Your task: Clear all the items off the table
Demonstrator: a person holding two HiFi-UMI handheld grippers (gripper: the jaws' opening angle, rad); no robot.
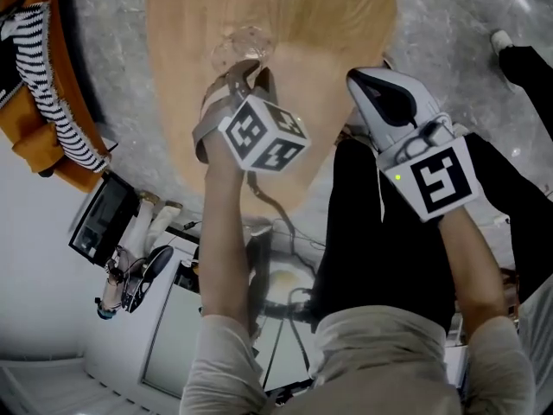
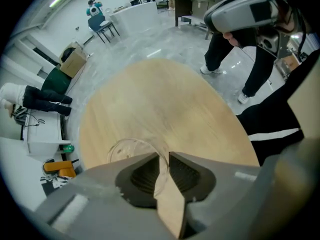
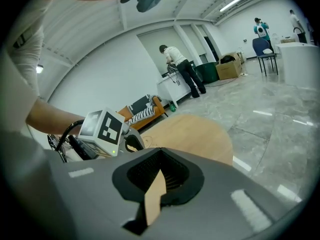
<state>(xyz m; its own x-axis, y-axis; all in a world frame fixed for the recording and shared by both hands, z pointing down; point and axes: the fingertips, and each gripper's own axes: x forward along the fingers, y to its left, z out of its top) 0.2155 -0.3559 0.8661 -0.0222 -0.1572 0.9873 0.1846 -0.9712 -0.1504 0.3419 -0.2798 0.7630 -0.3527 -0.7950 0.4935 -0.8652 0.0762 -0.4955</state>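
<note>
Now, clamped with the left gripper (image 2: 164,158) on the thin side wall of the clear cup (image 2: 126,150), pads nearly meeting through the plastic, the rest of the cup hanging off to one side. Out over the pale round wooden table (image 2: 160,94), and hard to tell whether resting on the wood or already off it. Over at the right gripper (image 3: 159,166), pressed together on nothing, held up off to the side of the table. To do this well, probably: keep the squeeze just light enough not to buckle that flimsy wall, lift straight up before swinging away, hold the cup level, and bring the free gripper in underneath if needed
</note>
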